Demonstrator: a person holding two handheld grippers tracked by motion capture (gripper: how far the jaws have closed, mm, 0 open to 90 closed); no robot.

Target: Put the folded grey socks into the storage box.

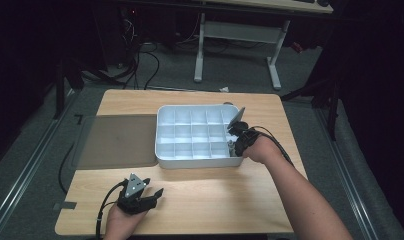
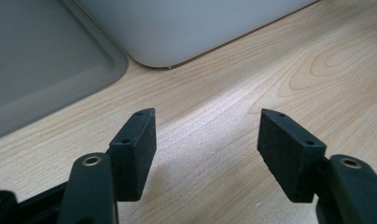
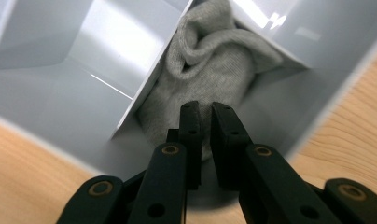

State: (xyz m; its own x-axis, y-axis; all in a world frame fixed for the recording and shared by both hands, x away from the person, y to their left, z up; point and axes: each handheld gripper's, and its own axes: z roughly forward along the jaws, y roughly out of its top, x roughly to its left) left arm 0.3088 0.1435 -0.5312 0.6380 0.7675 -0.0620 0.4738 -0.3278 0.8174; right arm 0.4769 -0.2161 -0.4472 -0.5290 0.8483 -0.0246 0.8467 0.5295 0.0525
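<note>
Dark floor and cables surround a light wooden table point(image 1: 200, 200) in the high view, where a white compartment tray point(image 1: 190, 112) is seen beside a grey mat point(image 1: 115, 140); the right gripper point(image 1: 233, 145) is dipped into the tray's near right corner cell, while the left gripper point(image 1: 150, 192) is rested on the bare wood, well apart from the tray. From the left gripper view, wide-spread jaws with nothing between them are shown over the wood, with the tray's rounded corner point(image 2: 177, 32) ahead, so this tool could be laid against the tray wall to steady it. From the right gripper view, a grey sock point(image 3: 210, 65) is seen bunched in the corner cell, and the jaws are drawn nearly together at its lower fold; whether cloth is actually pinched cannot be told. A deep bite on a thick fold is judged best before any lift, and a straight upward pull should keep the sock from snagging the divider point(image 3: 149, 79).
</note>
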